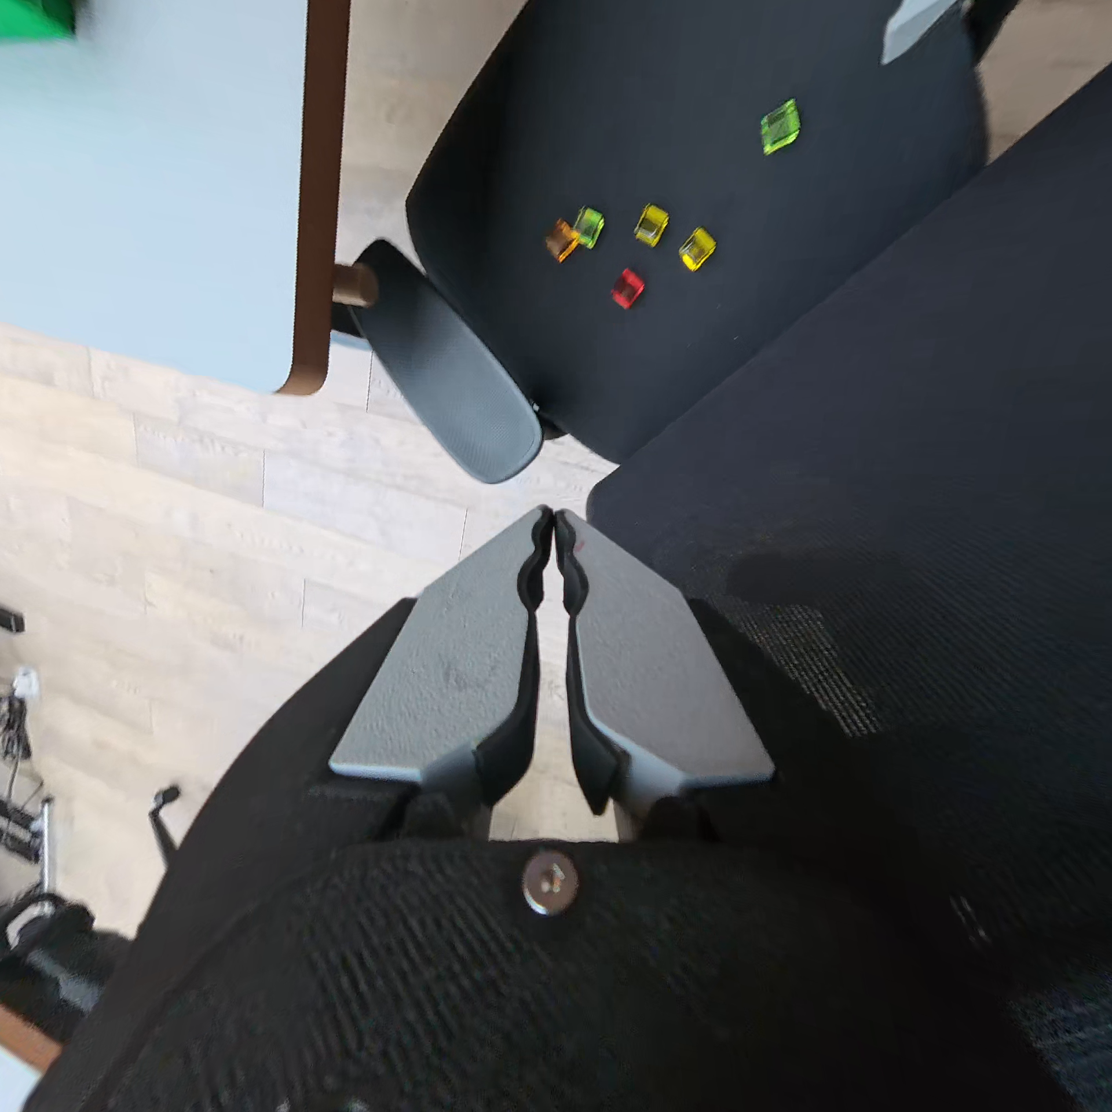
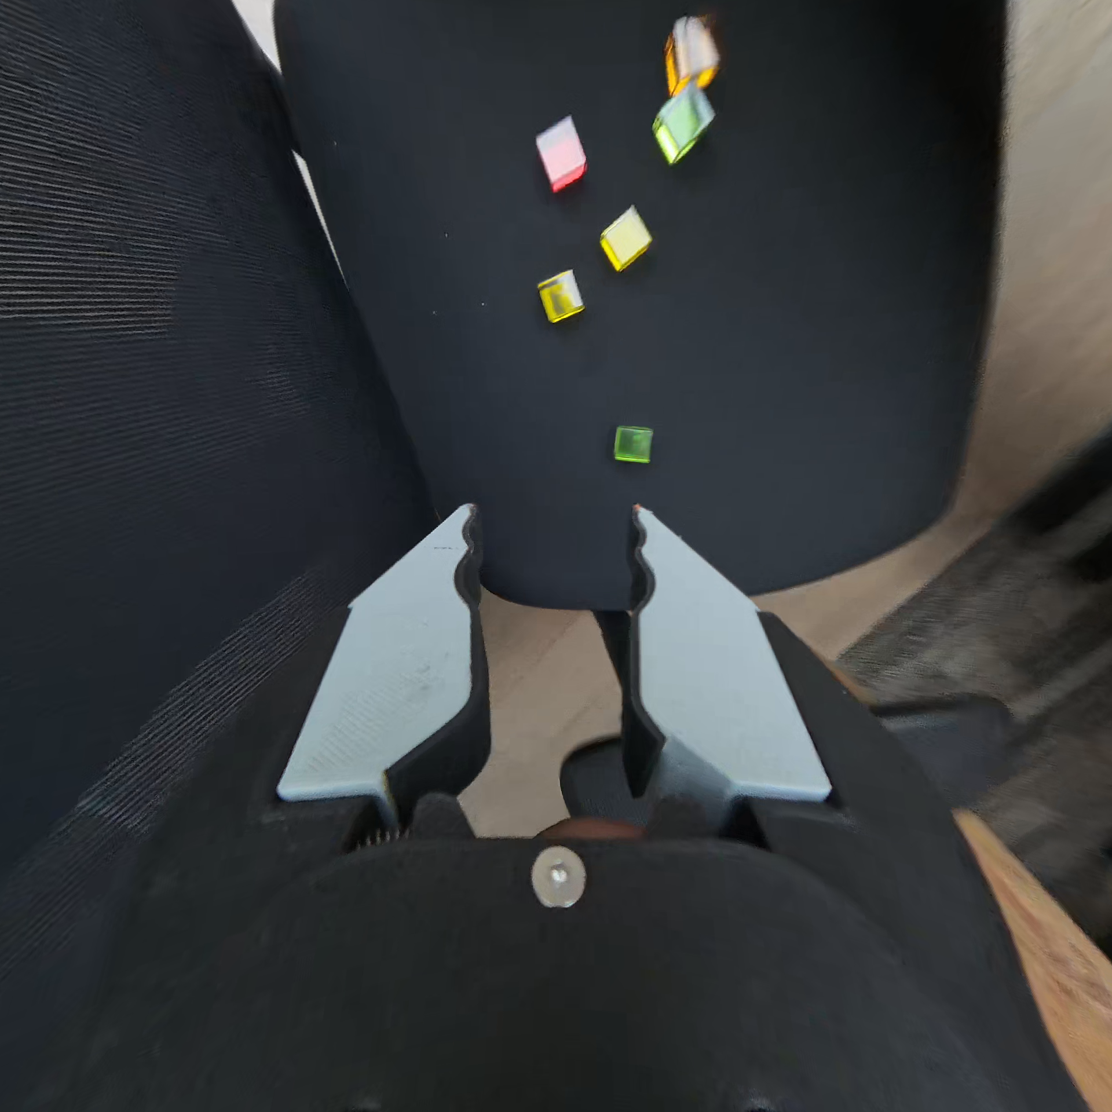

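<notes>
Several small clear coloured blocks lie on a black chair seat (image 1: 692,361) (image 2: 782,361). In the left wrist view they are a lone green block (image 1: 780,127), an orange one (image 1: 562,240) touching a green one (image 1: 589,227), two yellow ones (image 1: 651,225) (image 1: 697,249) and a red one (image 1: 629,288). My left gripper (image 1: 553,516) is shut and empty, above the floor beside the chair back. My right gripper (image 2: 553,511) is open and empty over the seat's near edge, nearest the lone green block (image 2: 633,444). Beyond lie yellow (image 2: 560,296) (image 2: 626,239), red (image 2: 561,154), green (image 2: 683,122) and orange (image 2: 692,54) blocks.
A black mesh chair back (image 1: 902,481) (image 2: 150,361) stands beside the seat. A grey armrest (image 1: 457,373) sticks out by a pale blue table (image 1: 150,180) with a brown edge. Light wood-look floor (image 1: 180,511) lies below, with cables at the far left (image 1: 18,752). The grippers' ends are close to 35 centimeters from one another.
</notes>
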Action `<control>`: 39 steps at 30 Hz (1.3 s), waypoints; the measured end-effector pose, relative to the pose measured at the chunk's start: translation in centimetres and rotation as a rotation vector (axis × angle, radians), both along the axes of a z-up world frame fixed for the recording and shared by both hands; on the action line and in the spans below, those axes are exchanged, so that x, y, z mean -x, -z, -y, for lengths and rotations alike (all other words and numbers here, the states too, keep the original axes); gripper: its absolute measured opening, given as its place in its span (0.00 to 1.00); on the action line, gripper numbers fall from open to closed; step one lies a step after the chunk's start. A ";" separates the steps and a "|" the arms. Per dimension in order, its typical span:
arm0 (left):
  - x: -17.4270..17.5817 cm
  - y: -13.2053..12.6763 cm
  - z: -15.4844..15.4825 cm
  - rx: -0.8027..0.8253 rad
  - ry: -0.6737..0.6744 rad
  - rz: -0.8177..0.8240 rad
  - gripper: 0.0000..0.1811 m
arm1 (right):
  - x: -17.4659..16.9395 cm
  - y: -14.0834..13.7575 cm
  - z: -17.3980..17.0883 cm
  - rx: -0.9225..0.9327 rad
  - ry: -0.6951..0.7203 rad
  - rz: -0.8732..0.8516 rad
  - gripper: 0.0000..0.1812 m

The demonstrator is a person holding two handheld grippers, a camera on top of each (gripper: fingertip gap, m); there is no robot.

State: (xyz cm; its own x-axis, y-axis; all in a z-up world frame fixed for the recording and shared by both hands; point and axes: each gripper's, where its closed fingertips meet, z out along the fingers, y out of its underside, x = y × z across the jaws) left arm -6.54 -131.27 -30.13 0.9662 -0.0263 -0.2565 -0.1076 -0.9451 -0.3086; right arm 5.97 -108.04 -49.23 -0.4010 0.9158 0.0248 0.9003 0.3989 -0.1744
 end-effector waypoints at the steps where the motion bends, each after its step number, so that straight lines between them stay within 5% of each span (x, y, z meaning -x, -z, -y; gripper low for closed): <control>1: 0.3 0.1 0.2 0.010 -0.018 -0.011 0.00 | 0.1 2.2 -0.2 0.041 0.021 0.025 0.25; 8: 1.9 0.2 1.2 0.055 -0.099 -0.071 0.00 | 4.0 12.4 -0.2 0.186 0.149 -0.007 0.22; 17: 2.0 1.1 2.0 0.118 -0.124 -0.046 0.00 | 11.7 20.6 0.2 0.225 0.351 -0.048 0.23; 22: 1.8 1.5 2.4 0.141 -0.134 -0.028 0.00 | 12.8 24.2 0.5 0.217 0.401 0.011 0.17; 31: 1.6 1.5 2.4 0.150 -0.139 -0.034 0.00 | 12.9 22.4 -0.1 0.230 0.394 -0.076 0.14; 35: 1.6 1.4 2.7 0.167 -0.144 -0.066 0.00 | 15.6 20.1 -1.3 0.272 0.416 -0.192 0.14; 39: 1.3 1.2 2.7 0.162 -0.151 -0.091 0.00 | 18.0 21.1 -0.9 0.252 0.348 -0.150 0.14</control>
